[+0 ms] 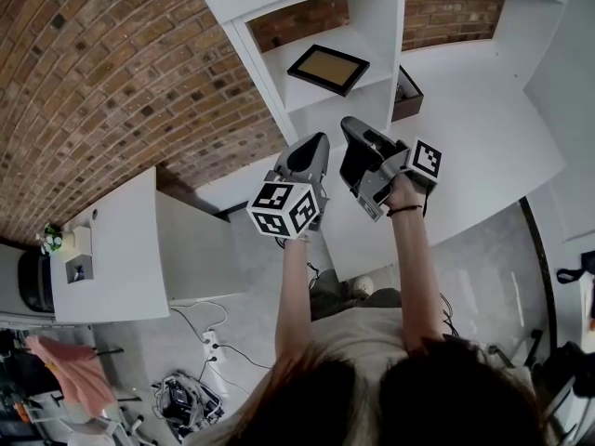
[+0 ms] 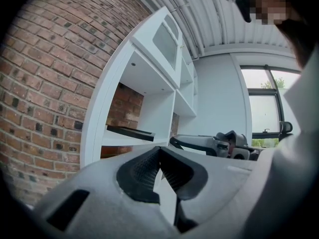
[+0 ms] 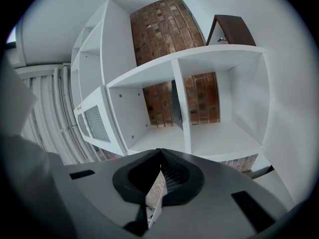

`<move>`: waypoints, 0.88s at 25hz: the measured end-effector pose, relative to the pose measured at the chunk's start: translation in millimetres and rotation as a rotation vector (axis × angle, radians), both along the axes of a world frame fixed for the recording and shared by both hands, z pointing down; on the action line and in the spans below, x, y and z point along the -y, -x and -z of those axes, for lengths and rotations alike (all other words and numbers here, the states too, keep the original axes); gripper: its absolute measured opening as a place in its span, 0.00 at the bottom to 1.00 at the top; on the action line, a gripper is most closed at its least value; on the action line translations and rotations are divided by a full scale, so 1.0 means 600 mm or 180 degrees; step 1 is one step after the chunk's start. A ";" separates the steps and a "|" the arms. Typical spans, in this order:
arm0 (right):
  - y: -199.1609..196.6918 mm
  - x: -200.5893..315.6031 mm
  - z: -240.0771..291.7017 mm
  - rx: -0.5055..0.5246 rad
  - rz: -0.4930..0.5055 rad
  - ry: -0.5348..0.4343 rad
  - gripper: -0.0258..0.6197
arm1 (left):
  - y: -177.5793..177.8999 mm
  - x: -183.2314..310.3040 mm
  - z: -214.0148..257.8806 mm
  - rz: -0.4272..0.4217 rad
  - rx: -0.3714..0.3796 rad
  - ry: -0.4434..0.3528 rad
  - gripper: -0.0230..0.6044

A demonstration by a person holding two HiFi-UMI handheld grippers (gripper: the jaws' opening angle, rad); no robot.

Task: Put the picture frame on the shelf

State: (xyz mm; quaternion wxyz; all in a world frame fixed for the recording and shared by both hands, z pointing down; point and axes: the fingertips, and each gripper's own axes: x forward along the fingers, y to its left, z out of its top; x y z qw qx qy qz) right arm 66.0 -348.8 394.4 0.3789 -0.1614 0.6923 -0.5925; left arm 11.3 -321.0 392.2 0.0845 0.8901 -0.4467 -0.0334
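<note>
Picture frame (image 1: 327, 68) lies flat on a board of the white shelf (image 1: 279, 72), in an open compartment backed by bare brick. It sits near the front edge, dark border up, with nothing else in that compartment.

Your left gripper (image 1: 319, 139) has its fingers clenched tip to tip, with nothing between them. The right gripper (image 1: 346, 122) is the same, pinched shut and empty. Both hang just below the frame's compartment, apart from the shelf, side by side and near each other.

Around you:
- A dark brown box (image 1: 407, 96) sits just past the upright board on the right of the frame's compartment.
- The brick wall (image 1: 112, 72) runs along the shelf's left.
- A low white surface (image 1: 112, 258) stands well to your left, with a small plant (image 1: 51, 240) at its far end.
- Cables (image 1: 191, 393) and a pink cloth (image 1: 67, 365) lie low on the left, well apart from the grippers.

Open room: the white wall to the right of the shelf is bare, and the compartment mouth is unobstructed. In the right gripper view the neighbouring compartment is open too.
</note>
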 end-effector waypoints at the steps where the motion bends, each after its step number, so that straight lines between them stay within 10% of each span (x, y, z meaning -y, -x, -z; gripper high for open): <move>1: -0.001 0.000 0.001 0.0014 0.0000 -0.0002 0.05 | -0.001 0.000 0.000 -0.0004 0.0001 -0.0004 0.05; 22: 0.000 -0.003 -0.007 0.0030 0.0106 0.0036 0.05 | -0.003 -0.001 -0.001 0.0080 -0.0002 0.0000 0.05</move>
